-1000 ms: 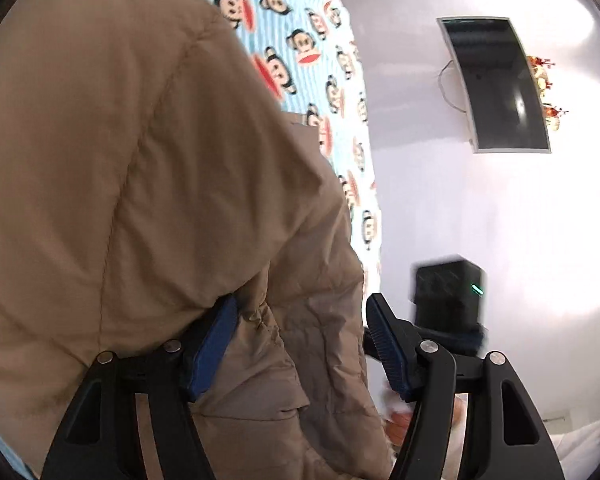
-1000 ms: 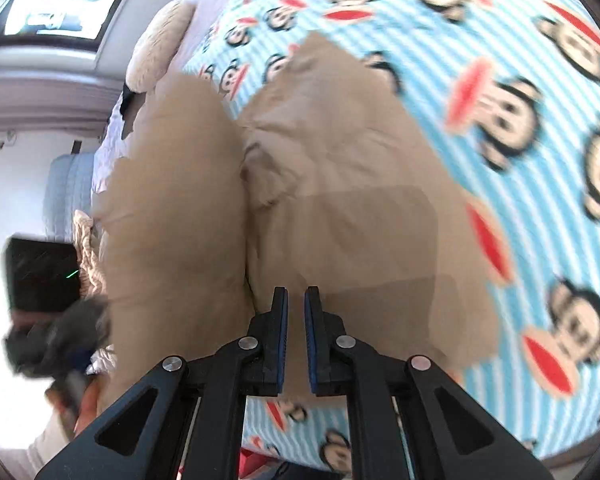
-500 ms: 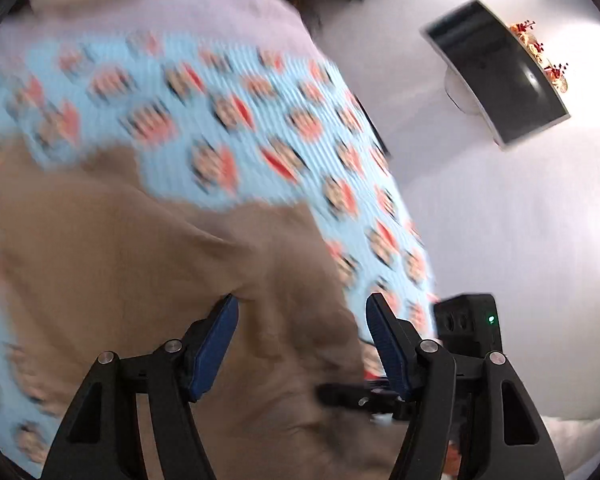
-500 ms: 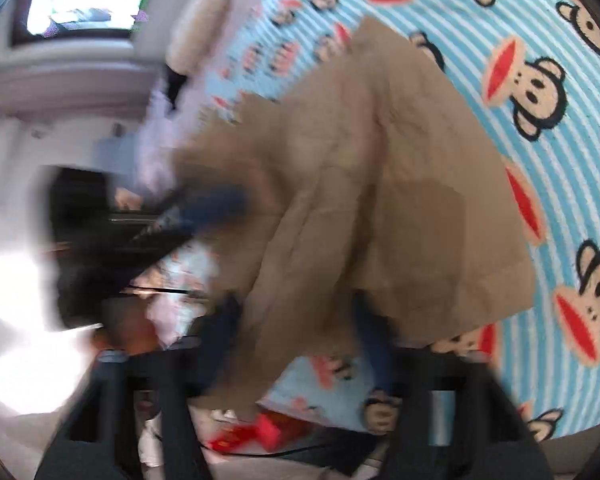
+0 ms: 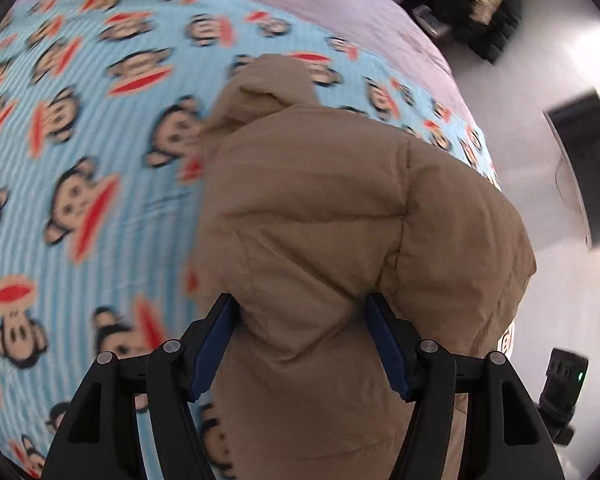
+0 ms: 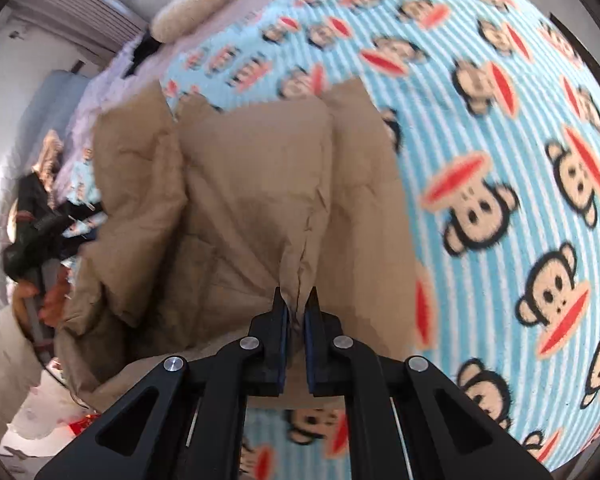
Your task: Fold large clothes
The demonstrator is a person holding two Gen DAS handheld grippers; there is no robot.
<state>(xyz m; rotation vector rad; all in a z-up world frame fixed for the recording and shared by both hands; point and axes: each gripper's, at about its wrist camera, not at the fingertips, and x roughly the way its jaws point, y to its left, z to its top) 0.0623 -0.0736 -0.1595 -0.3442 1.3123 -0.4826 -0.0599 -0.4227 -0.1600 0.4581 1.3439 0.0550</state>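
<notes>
While I watch both wrist feeds, this is what I read.

Jacket: a tan padded jacket [image 5: 340, 216] lies on the bed, spread over the blanket; in the right wrist view [image 6: 260, 208] it fills the middle, with folds running toward the near edge.

Left gripper: my left gripper [image 5: 300, 340] has its jaws spread wide, and a puffy bulge of the jacket sits between the blue pads [image 5: 214, 344]. The cloth reaches both pads, but I cannot tell whether they press it, so I read this gripper as released.

Right gripper: my right gripper [image 6: 296, 312] is clenched on a thin pleat of the jacket at its near edge; the pads stand almost together with cloth pinched between them.

Blanket: a light blue striped blanket with monkey faces [image 5: 80, 140] covers the bed; in the right wrist view [image 6: 520, 160] it spreads out to the right of the jacket.

Pillow: a cream pillow [image 6: 200, 0] rests at the far end of the bed, on a pale lilac sheet [image 5: 340, 4].

Hand: at the left in the right wrist view, a hand [image 6: 40, 300] holds the handle of the other gripper.

Screen: a dark screen [image 5: 588, 168] hangs on the white wall to the right of the bed.

Blur: the blanket print is smeared in places, so small detail is lost.
</notes>
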